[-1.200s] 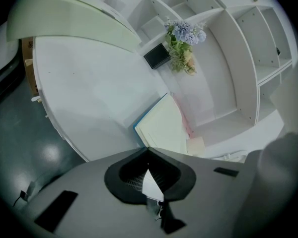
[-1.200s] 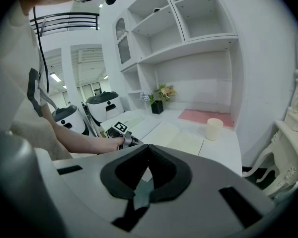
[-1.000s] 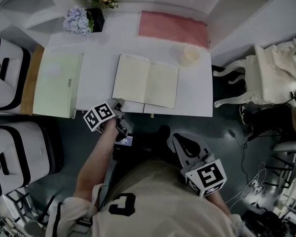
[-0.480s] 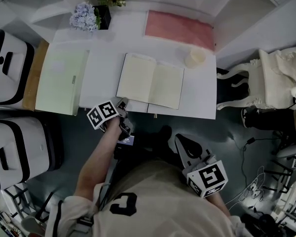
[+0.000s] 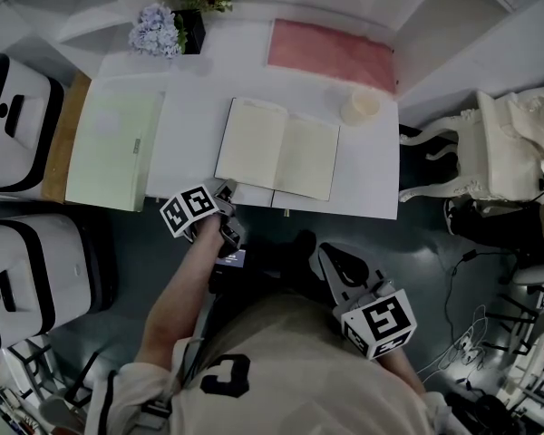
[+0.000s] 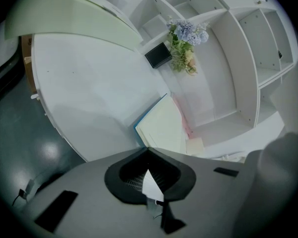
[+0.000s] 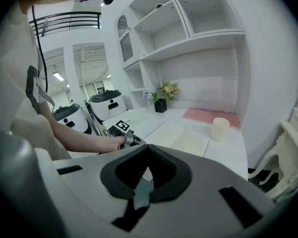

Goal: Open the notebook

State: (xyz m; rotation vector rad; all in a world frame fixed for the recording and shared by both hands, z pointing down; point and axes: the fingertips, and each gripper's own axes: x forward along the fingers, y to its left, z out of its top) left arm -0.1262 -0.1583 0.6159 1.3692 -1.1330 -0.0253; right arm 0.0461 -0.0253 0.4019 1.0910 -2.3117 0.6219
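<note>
1. White desk [image 5: 190, 125] in a shelved alcove. On it are a green folder [image 5: 113, 148] at the left, a pink mat [image 5: 331, 51] at the back and a cup [image 5: 359, 107].
2. The notebook [image 5: 278, 148] lies mid-desk, flat open with both cream pages up, so we'd call the job basically done. At most there's backing away left.
3. Left gripper [image 5: 225, 190] has its jaws closed on nothing. It sits at the desk's front edge, just beside the notebook's near-left corner. We can't tell if it touches.
4. Right gripper [image 5: 334, 256] is closed and empty too, well back off the desk by the torso.
5. The notebook's front edge runs close to the desk edge. There's bare desk between folder and notebook, and the cup is near the far-right corner.
</note>
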